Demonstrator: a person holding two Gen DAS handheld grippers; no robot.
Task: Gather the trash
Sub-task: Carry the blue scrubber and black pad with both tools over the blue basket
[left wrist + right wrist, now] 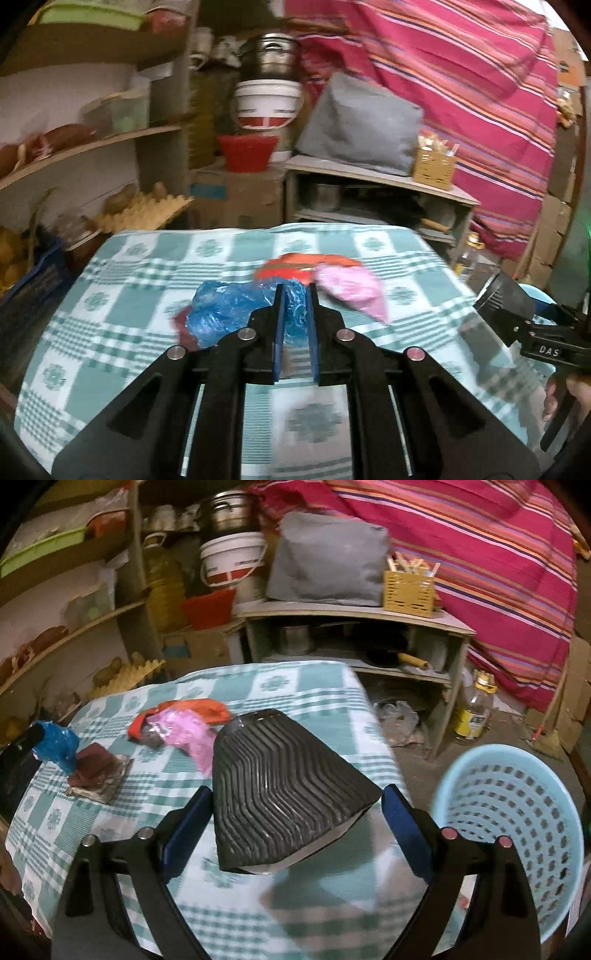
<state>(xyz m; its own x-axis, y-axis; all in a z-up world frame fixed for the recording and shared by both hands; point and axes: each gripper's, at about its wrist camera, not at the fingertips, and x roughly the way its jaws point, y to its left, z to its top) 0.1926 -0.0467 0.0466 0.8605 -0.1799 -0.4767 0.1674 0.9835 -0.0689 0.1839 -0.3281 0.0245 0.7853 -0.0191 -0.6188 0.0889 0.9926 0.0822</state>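
left wrist: my left gripper clamps the blue bag; pink wrapper at 1 o'clock on tabletop.
right wrist: my right gripper grasps black ribbed tray; basket at 3 o'clock.
left to do: red wrapper, brown packet.

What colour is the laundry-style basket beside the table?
Light blue basket with perforated walls; clearest in the right wrist view.

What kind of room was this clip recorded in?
Most likely a cramped home kitchen or pantry corner. Signs: open shelves with an egg tray, stacked metal pot and white bucket, an oil bottle on the floor, and a table under a checked cloth.
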